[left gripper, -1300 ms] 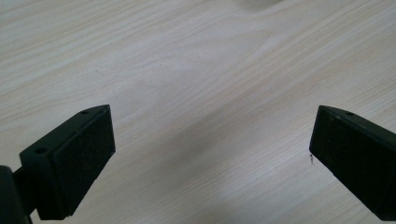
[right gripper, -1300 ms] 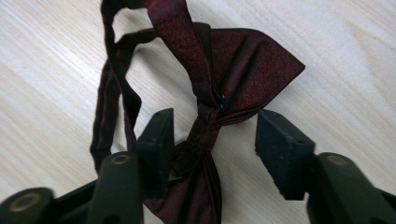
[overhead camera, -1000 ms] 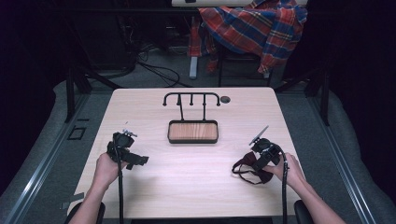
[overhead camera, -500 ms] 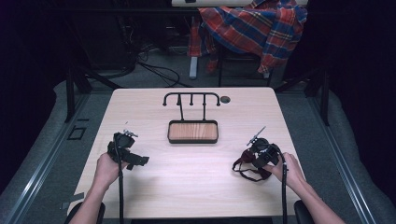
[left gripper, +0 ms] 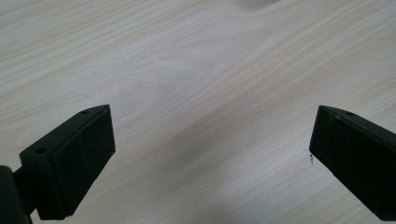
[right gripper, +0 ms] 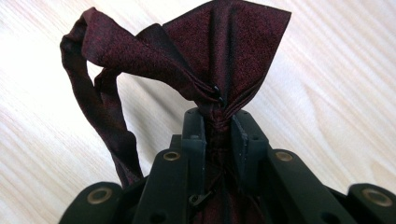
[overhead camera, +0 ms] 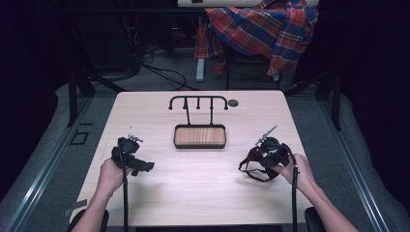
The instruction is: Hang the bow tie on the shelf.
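The right gripper (overhead camera: 265, 155) has its fingers (right gripper: 196, 135) clenched on a dark red bow tie (right gripper: 219, 51) just above the bench (overhead camera: 203, 188); the left gripper (left gripper: 212, 154) rests with its fingers released, grasping nothing.

High view above the table (overhead camera: 203, 193) looking forward and down, gripper views close, sharing tabletop

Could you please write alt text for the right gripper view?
The right gripper is shut on a dark red bow tie, its fabric bunched between the black jaws. The strap loops down at left over the pale wooden table.
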`<state>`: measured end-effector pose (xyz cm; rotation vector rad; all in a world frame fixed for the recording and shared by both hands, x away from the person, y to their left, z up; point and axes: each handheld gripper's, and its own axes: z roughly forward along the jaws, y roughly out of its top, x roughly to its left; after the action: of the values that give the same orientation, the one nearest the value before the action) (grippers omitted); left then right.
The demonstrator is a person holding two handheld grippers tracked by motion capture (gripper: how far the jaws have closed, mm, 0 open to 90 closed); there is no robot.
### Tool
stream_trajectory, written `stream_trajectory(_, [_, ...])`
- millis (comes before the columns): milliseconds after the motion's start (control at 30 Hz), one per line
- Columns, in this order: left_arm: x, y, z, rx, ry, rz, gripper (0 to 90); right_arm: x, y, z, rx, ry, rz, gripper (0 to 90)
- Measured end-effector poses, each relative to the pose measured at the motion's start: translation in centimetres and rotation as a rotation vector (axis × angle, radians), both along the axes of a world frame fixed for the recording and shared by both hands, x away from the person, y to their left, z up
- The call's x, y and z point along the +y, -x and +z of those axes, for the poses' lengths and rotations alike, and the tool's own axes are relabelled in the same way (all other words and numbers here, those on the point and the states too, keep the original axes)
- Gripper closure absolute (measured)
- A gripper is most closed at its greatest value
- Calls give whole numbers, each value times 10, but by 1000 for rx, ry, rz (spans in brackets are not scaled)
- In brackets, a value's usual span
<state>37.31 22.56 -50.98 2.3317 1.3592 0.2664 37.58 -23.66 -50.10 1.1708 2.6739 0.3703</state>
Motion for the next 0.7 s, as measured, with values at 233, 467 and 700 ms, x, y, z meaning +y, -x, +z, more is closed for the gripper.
stream_trajectory(233, [0,0,0,2,0,0,2,6,-4,9,-21,1,12,771])
stream_trajectory(467, [1,0,0,-1,0,1,2,7,-8,15,-39,-6,11,771])
stream_trajectory(700, [1,-1,0,1,1,1,2,13,-17,26,-65,-9,21,770])
